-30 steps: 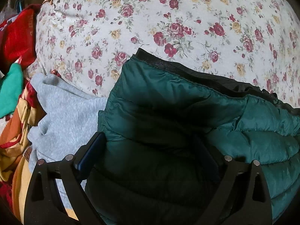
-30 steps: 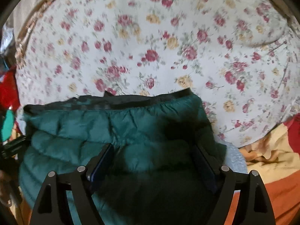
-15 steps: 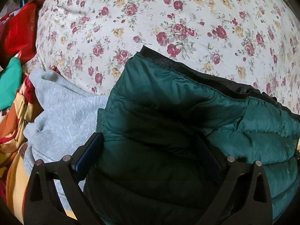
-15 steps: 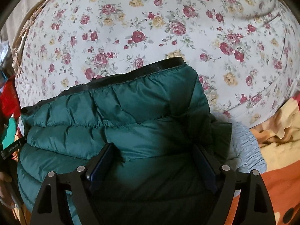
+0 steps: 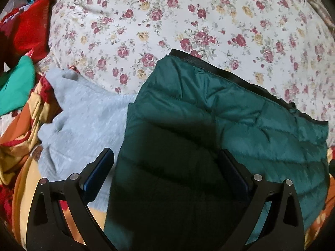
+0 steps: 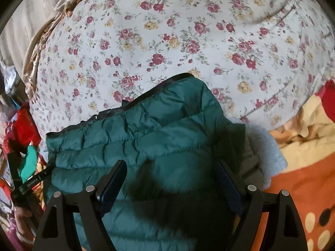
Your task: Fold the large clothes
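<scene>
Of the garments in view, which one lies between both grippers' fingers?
The dark green quilted jacket, black-trimmed along its edge. The grey fleece garment lies beside it; the red garment sits farther off.

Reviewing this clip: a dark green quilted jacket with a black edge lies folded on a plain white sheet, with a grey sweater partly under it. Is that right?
Not quite. The sheet is not plain: it is white with a red and yellow rose print, as the right wrist view shows clearly. The rest holds: the green quilted jacket has a black edge, and the grey sweater lies partly under it.

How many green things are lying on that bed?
2. A dark green puffer jacket lies in the middle on the floral sheet; a bright green cloth sits at the left edge. The clothes pile may hide more.
</scene>
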